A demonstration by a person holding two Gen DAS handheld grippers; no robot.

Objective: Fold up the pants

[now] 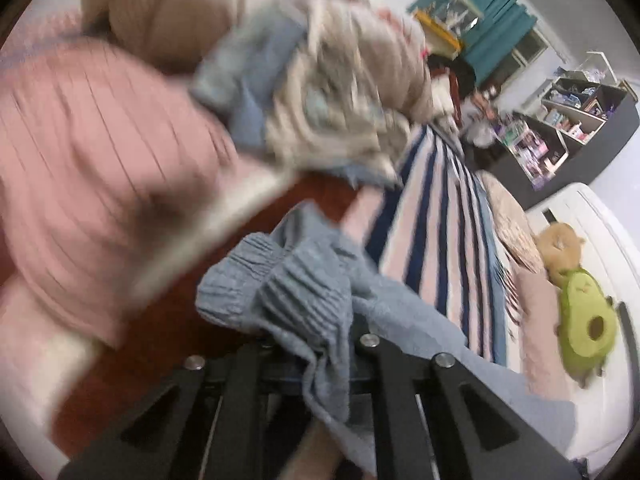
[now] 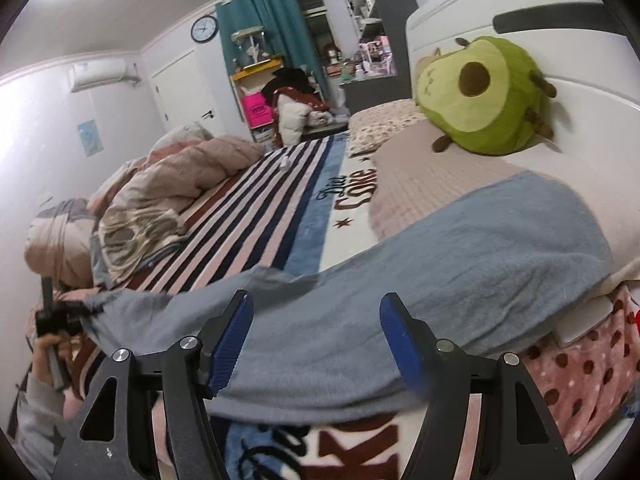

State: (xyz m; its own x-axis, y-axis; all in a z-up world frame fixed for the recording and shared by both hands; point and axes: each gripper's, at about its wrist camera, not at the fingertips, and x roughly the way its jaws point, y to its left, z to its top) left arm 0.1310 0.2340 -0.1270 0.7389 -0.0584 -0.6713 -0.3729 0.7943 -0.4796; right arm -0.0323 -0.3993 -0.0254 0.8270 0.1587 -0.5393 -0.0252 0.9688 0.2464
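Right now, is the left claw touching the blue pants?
Touching. The left wrist view shows the left claw shut on the ribbed cuffs of the blue pants, with cloth hanging down between its fingers.

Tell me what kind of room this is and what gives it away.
Almost certainly a bedroom in a home. The grey pants lie across a bed with a striped blanket and a rumpled quilt, an avocado plush toy leans on the white headboard, and a wall clock hangs by teal curtains.
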